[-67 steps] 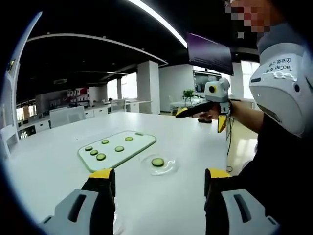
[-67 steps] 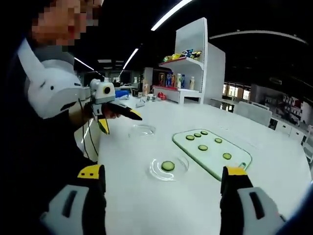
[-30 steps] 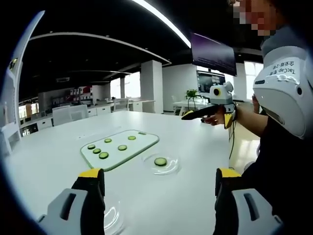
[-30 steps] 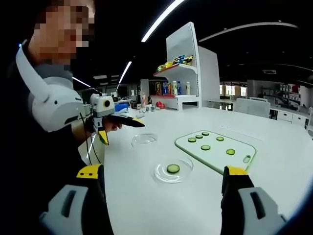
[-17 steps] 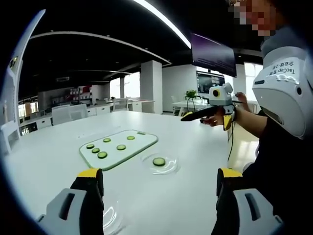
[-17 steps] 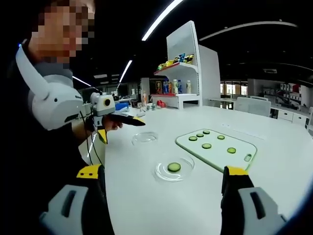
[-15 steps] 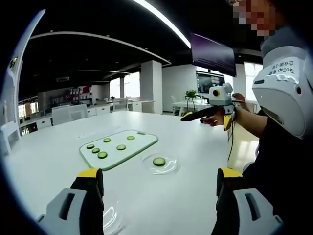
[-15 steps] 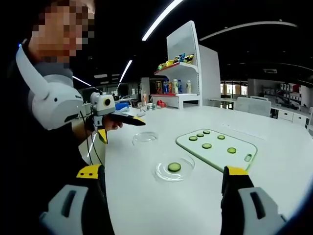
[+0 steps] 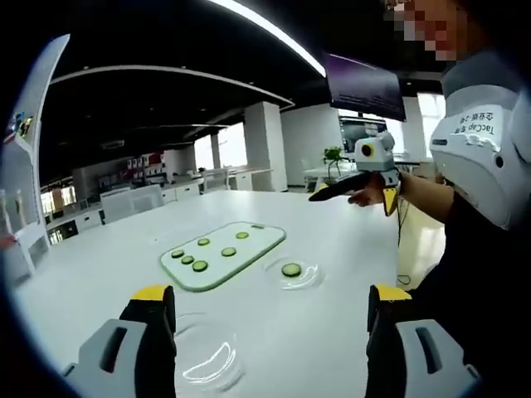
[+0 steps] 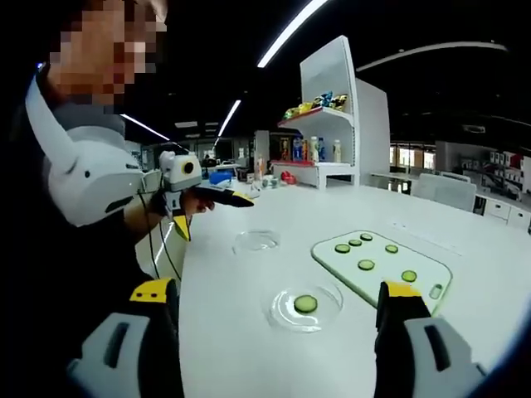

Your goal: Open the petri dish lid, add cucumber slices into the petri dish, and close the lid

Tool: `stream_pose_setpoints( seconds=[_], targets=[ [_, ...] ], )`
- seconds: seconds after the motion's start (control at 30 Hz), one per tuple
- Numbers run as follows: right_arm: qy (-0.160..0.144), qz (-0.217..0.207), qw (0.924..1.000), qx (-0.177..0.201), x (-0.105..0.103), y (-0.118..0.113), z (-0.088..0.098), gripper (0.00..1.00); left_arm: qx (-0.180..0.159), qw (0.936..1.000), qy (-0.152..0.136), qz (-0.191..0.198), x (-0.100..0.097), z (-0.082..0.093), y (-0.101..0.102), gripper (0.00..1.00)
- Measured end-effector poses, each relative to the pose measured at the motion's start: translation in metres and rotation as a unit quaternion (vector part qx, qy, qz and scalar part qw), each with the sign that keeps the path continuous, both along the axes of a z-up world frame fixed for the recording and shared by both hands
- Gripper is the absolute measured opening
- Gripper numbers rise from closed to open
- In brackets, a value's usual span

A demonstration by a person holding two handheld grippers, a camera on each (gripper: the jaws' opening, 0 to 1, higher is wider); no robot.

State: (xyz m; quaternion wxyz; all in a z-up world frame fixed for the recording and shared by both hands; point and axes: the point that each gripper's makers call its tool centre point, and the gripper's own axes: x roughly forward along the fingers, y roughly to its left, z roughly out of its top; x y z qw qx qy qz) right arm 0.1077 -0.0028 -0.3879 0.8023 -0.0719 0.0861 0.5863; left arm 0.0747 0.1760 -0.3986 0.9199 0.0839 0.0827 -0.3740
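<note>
A clear petri dish [image 9: 291, 274] holding one cucumber slice [image 9: 291, 269] sits on the white table, beside a pale green cutting board [image 9: 226, 254] with several slices. The dish lid [image 9: 207, 361] lies apart on the table, low between the jaws of my open left gripper [image 9: 271, 294]. In the right gripper view the dish [image 10: 304, 308] with its slice [image 10: 305, 303] lies ahead of my open right gripper [image 10: 277, 292]. There the lid [image 10: 255, 241] rests farther off and the board [image 10: 382, 262] is to the right. Both grippers hover above the table with nothing between their jaws.
A person's hand holds the right gripper [image 9: 333, 187] at the right of the left gripper view, and the left gripper [image 10: 217, 196] at the left of the right gripper view. A white shelf [image 10: 332, 124] with bottles stands behind the table. Chairs [image 9: 133, 199] line the far side.
Both cameras have shifted, so the dish, board and lid sit a little further right in each view. Nothing on the table moved. Both grippers stay open.
</note>
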Motion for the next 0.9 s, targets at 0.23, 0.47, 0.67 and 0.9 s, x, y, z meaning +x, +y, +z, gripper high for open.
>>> stream_pose_setpoints(
  seconds=[0.23, 0.47, 0.67, 0.9],
  targets=[
    [-0.017, 0.037, 0.9990, -0.017, 0.004, 0.035, 0.003, 0.97, 0.020, 0.9997, -0.002, 0.011, -0.003, -0.001, 0.020, 0.95],
    [-0.024, 0.068, 0.9972, -0.022, 0.007, 0.065, 0.001, 0.97, 0.011, 0.9998, -0.014, 0.003, -0.006, -0.003, 0.036, 0.95],
    [-0.027, 0.099, 0.9938, -0.041, 0.008, 0.095, -0.008, 0.97, 0.034, 0.9993, -0.013, -0.007, -0.007, -0.015, 0.050, 0.95],
    [-0.031, 0.137, 0.9875, -0.072, 0.009, 0.129, -0.024, 0.95, 0.026, 0.9994, -0.009, -0.022, -0.002, -0.023, 0.063, 0.95]
  ],
)
